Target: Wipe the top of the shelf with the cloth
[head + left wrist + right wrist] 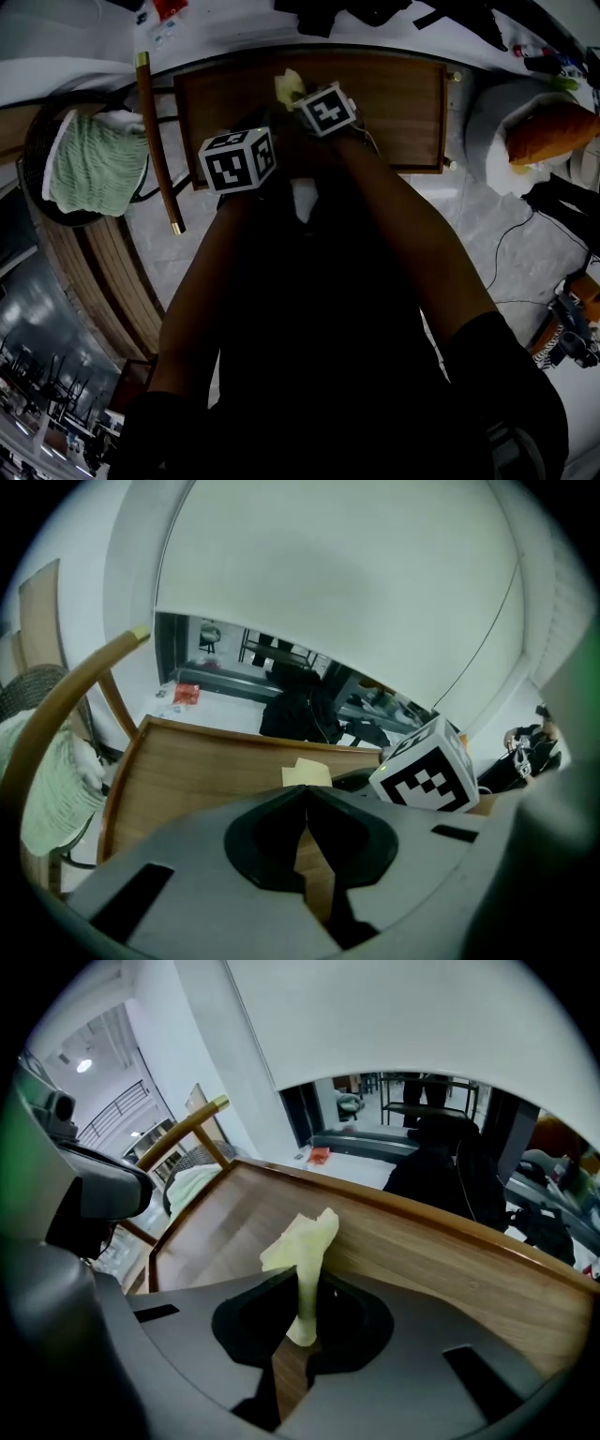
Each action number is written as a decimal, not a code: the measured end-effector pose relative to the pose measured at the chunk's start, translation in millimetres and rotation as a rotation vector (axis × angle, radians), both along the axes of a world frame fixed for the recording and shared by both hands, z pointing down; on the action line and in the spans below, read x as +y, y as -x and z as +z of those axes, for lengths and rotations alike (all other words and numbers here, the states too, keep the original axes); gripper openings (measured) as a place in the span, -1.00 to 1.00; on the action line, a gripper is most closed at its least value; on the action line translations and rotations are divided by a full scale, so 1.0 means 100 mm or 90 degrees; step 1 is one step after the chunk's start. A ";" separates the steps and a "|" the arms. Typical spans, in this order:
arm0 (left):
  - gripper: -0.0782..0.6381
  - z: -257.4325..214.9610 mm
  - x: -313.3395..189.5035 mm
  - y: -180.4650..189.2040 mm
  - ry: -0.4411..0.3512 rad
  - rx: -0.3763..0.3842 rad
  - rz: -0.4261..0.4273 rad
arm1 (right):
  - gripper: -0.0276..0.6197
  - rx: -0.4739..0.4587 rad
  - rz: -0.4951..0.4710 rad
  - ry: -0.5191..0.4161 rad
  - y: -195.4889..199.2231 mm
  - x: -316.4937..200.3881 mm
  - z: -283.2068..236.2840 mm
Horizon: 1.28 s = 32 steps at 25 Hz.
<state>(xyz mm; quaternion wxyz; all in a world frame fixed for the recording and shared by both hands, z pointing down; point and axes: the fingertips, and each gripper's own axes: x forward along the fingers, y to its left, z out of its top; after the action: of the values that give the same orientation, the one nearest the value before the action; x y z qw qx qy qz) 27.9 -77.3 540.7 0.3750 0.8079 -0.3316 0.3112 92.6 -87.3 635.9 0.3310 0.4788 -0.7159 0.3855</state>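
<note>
Cloth [305, 1237], pinched in the right tool [302, 1279], points lengthwise forward over the shelf [431, 1251]; left tool [307, 794] closed, empty.

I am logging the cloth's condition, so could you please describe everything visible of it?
The cloth is a small, pale yellow-green piece of thin, soft fabric, crumpled rather than spread flat. The right gripper is shut on its lower part, so it rises as a narrow strip between the jaws and flares into a rumpled tuft beyond them. It is over the brown wooden shelf top, near its far edge in the head view. Whether it touches the wood cannot be told.
</note>
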 end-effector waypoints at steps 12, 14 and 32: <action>-0.75 0.07 0.41 -0.87 0.023 0.023 0.038 | -0.79 0.034 0.047 -0.004 -1.00 0.37 -0.04; -0.75 0.06 0.45 -0.98 0.022 0.025 0.047 | -0.79 0.038 0.055 -0.005 -1.14 0.41 -0.05; -0.75 0.00 0.62 -1.51 0.019 0.047 0.078 | -0.79 0.144 0.204 0.056 -2.60 1.03 -0.11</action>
<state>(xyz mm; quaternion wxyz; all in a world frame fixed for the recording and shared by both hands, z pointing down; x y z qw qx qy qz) 179.1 -15.3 540.8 0.3793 0.8317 -0.2630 0.3086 352.9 15.6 625.2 0.3646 0.6120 -0.5711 0.4079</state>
